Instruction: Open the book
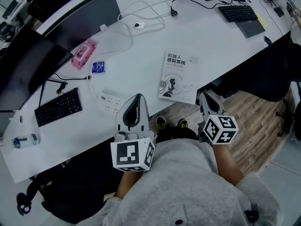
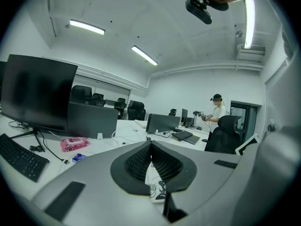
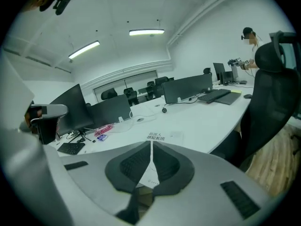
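A closed white book (image 1: 178,76) with dark print on its cover lies flat near the desk's front edge. Both grippers hover off the desk edge, short of the book and apart from it. My left gripper (image 1: 138,98) points at the desk to the book's lower left; its jaws meet at the tips with nothing between them. My right gripper (image 1: 205,96) is just right of the book's near corner, also shut and empty. The left gripper (image 2: 151,144) shows a strip of the book (image 2: 154,182) below its tips. The book (image 3: 162,136) also lies ahead of the right gripper (image 3: 151,144).
On the white desk (image 1: 211,46) are a power strip (image 1: 109,102), a black keyboard (image 1: 59,107), a pink pack (image 1: 83,53), a blue packet (image 1: 98,67), a bottle (image 1: 23,140), cables and dark monitors (image 1: 82,18). An office chair (image 3: 270,93) stands to the right. A person (image 2: 217,112) stands far off.
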### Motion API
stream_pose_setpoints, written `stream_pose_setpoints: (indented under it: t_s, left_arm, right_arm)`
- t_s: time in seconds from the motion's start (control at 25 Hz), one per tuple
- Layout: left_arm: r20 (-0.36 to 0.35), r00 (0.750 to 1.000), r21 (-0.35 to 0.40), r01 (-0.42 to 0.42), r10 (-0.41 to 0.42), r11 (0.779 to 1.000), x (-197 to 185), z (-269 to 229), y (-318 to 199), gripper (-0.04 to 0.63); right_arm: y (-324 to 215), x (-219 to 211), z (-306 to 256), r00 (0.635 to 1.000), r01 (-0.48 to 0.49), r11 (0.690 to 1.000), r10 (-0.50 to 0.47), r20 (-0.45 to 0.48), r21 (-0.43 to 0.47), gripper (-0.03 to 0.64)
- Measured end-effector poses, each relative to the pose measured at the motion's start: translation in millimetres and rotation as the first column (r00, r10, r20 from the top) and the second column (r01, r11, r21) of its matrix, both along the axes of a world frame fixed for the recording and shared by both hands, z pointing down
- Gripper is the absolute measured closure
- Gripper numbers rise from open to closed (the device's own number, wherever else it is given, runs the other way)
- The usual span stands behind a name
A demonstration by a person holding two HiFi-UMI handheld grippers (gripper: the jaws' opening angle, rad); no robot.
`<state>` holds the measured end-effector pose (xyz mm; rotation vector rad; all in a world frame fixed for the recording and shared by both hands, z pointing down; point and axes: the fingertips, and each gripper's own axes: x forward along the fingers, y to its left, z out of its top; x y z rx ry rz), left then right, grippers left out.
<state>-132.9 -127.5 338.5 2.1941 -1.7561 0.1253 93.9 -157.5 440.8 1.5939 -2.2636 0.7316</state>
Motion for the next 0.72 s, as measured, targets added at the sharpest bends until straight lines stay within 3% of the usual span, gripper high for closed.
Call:
stream_pose_setpoints:
  t_s: [0.24,0.4,0.72]
  left_arm:
    - [0.012,1.000,-0.005,0.011,-0.011,1.000,1,1,-6,0.586]
    - [0.001,1.000,-0.007,0.024,-0.024,1.000,-3,2,-9,0.586]
    - [0.014,1.000,-0.022,0.023,-0.023,0.999,0,8,-10,0.586]
  right_arm:
    - [1,13,44,0.997,-0.041,0.994,0.047,0.056,-0.106,0.575]
    - [4,8,73,0.991,-0.033,0.982,0.056,0.121,-0.186,0.514]
    - [14,18,127,0.994,-0.068,0.957,0.088,0.060,-0.283,0.506]
